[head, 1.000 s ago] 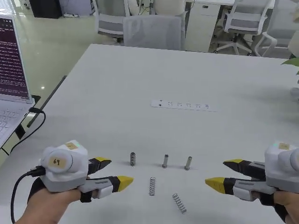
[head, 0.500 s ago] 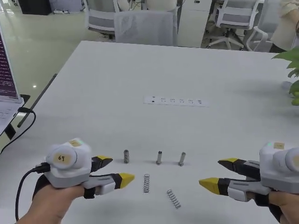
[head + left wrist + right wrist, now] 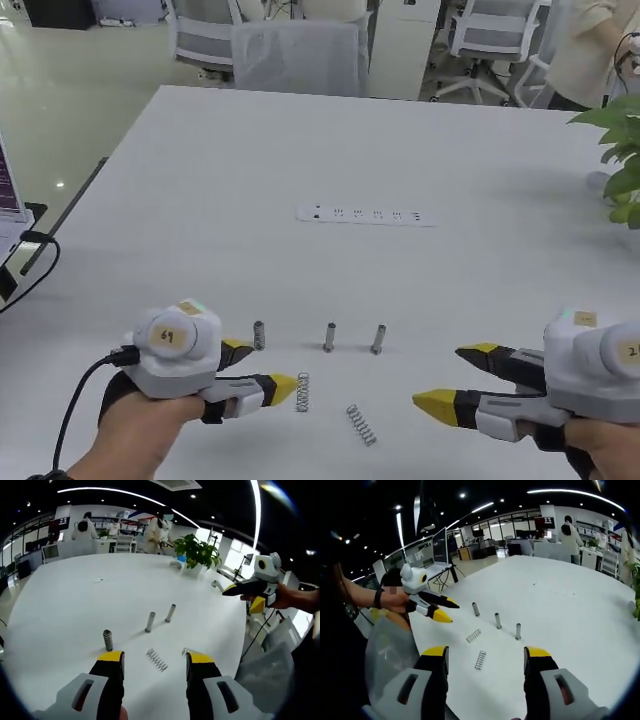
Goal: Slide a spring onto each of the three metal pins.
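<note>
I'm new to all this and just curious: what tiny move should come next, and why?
Probably ease the open left gripper forward so its fingers straddle the nearest loose spring, then close. It lies just ahead of them, and two pins stand bare while the third pin already carries a spring.

Head view: bright, even overhead light. White table point(image 3: 300, 150) is near washed out at the far end, and the glossy floor point(image 3: 70, 110) upper left carries lamp reflections. Pins point(image 3: 329, 337) cast only short, faint shadows. Centre is sharp, the top edge slightly soft. Both gripper views: heavy fisheye, table edge bows, upper frame dark. Ceiling light strips point(image 3: 125, 491) blow out as arcs, and the near bottom is soft.
</note>
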Motion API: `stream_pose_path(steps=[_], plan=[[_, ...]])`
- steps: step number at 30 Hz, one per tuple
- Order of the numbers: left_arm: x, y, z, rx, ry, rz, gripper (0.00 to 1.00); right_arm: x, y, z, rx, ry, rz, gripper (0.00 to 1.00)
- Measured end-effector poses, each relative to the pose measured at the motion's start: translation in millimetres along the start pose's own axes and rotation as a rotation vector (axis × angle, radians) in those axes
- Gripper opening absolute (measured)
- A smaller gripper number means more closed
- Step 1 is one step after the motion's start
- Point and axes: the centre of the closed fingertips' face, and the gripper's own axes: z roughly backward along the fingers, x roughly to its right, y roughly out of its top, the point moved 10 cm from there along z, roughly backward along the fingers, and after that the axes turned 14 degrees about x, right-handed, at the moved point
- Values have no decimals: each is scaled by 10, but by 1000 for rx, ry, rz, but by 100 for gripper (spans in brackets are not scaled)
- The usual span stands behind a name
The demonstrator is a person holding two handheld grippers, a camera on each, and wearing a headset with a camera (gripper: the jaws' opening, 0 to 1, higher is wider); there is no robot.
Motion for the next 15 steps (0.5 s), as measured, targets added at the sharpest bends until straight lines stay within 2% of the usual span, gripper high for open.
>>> stream_pose_path(steps=[8, 15], plan=[[15, -83, -145, -46, 13, 8, 43, -10, -48, 29, -7, -6, -4, 60], [40, -191, -264, -103, 30, 25, 39, -27, -57, 49, -8, -11, -5, 61]])
